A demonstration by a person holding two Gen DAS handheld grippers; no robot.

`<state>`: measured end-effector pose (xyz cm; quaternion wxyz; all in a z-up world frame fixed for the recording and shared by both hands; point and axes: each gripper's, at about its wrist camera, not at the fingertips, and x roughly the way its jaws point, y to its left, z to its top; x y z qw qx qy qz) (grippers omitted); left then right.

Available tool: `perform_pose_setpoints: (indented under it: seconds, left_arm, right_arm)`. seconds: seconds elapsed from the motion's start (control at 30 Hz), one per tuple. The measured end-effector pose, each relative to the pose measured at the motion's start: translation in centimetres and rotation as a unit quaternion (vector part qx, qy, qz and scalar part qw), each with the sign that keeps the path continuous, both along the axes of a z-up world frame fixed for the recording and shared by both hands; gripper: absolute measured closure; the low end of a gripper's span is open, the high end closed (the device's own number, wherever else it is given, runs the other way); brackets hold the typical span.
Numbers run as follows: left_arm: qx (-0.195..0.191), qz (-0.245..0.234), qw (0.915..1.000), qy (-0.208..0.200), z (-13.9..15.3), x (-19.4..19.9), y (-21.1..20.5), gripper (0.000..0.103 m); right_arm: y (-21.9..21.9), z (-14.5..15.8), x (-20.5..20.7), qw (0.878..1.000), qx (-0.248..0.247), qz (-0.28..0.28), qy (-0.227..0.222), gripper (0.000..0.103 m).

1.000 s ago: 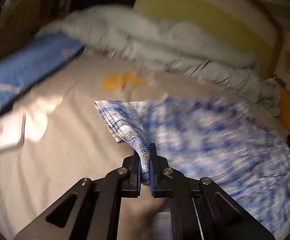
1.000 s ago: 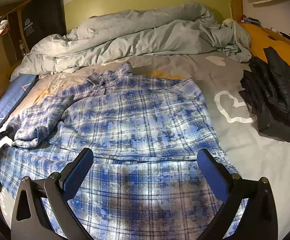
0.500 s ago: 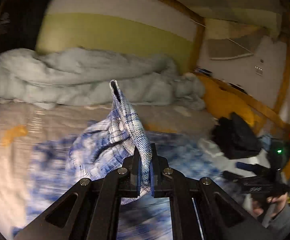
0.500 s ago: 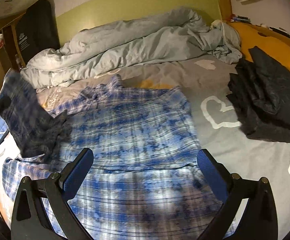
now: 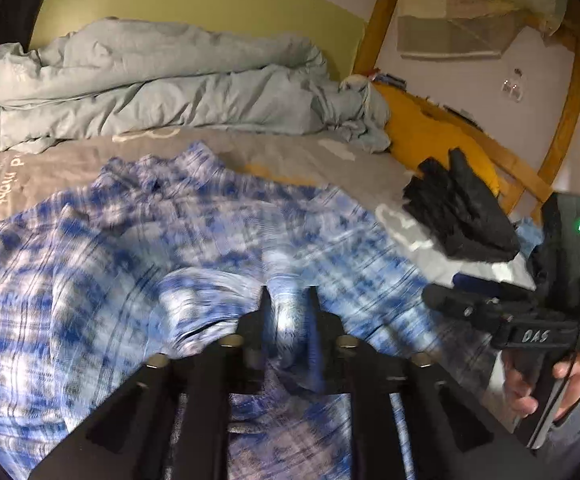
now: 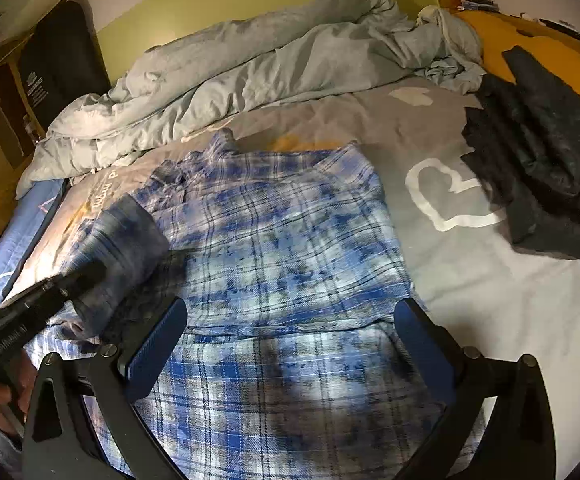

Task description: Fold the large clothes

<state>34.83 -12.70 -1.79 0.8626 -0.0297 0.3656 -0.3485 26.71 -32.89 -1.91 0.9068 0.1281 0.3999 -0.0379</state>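
Left wrist view: my left gripper [image 5: 288, 308] is opening around the plaid shirt's [image 6: 290, 248] sleeve [image 5: 290, 320]; my right gripper [image 6: 290, 332] is hovering spread wide, holding nothing.

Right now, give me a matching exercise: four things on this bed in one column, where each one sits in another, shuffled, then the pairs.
1. plaid shirt
2. crumpled duvet
3. black folded clothes
4. white heart print

A. bunched along the green headboard
B. stacked at the bed's right side
C. spread flat mid-bed
D. on the grey sheet, between shirt and black stack

Pairs: 1-C, 2-A, 3-B, 4-D
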Motion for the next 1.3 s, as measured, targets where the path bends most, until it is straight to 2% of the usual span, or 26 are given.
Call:
perform_pose_setpoints:
  seconds: [0.03, 0.13, 0.33, 0.47, 0.67, 0.73, 0.77, 0.8, 0.83, 0.87, 0.9, 0.97, 1.07, 1.2, 1.3]
  left_arm:
    - [0.006, 0.0, 1.0, -0.005, -0.1, -0.3, 0.2, 0.056]
    - [0.027, 0.016, 0.999, -0.032, 0.3, -1.1, 1.6, 0.037]
    - [0.052, 0.076, 0.9937, -0.064, 1.1, -2.1, 7.9, 0.033]
    - [0.069, 0.112, 0.989, -0.067, 0.6, -2.6, 12.3, 0.031]
    - [0.07, 0.148, 0.9848, -0.058, -1.0, -2.8, 15.8, 0.031]
    - [0.072, 0.158, 0.9832, -0.055, -1.3, -2.5, 16.3, 0.031]
    - [0.074, 0.163, 0.9823, -0.055, -1.4, -2.3, 16.6, 0.031]
    - [0.075, 0.166, 0.9816, -0.057, -1.4, -2.2, 16.8, 0.031]
    - [0.075, 0.17, 0.9807, -0.059, -1.3, -2.1, 16.9, 0.031]
    - [0.076, 0.176, 0.9793, -0.063, -1.2, -2.0, 17.2, 0.031]
    - [0.075, 0.179, 0.979, -0.063, -1.1, -1.9, 17.3, 0.031]
    - [0.065, 0.184, 0.979, -0.06, -0.7, -1.7, 18.0, 0.031]
    - [0.061, 0.197, 0.9762, -0.068, -0.3, -1.8, 18.8, 0.031]
    - [0.085, 0.215, 0.9708, -0.065, -0.7, -1.3, 19.0, 0.031]
    - [0.096, 0.226, 0.9676, -0.057, -1.6, -0.7, 19.1, 0.031]
  right_arm:
    - [0.1, -0.1, 0.1, 1.0, -0.001, 0.001, 0.001, 0.0]
    - [0.3, -0.3, 0.1, 1.0, 0.006, 0.006, -0.003, 0.0]
    - [1.2, -1.3, 1.0, 0.999, 0.045, 0.029, 0.002, 0.0]
    - [3.0, -2.2, 1.4, 0.994, 0.081, 0.076, 0.013, 0.003]
    - [6.3, -4.1, 2.8, 0.991, 0.057, 0.118, 0.041, 0.013]
    - [6.8, -4.9, 3.2, 0.991, 0.046, 0.117, 0.05, 0.02]
    - [7.0, -5.1, 3.4, 0.991, 0.038, 0.118, 0.051, 0.031]
    - [7.3, -5.2, 3.5, 0.991, 0.027, 0.119, 0.048, 0.051]
    - [7.5, -5.2, 3.6, 0.991, 0.017, 0.124, 0.047, 0.064]
    - [7.5, -5.1, 3.8, 0.99, 0.012, 0.129, 0.047, 0.091]
    - [7.4, -4.8, 4.0, 0.991, 0.014, 0.129, 0.039, 0.096]
    - [6.6, -3.3, 4.3, 0.992, 0.018, 0.127, 0.007, 0.098]
    - [6.2, -0.2, 5.4, 0.991, -0.031, 0.126, -0.024, 0.098]
    - [6.1, 3.7, 6.4, 0.988, -0.077, 0.117, -0.071, 0.098]
    - [6.4, 4.4, 7.2, 0.983, -0.126, 0.102, -0.081, 0.098]
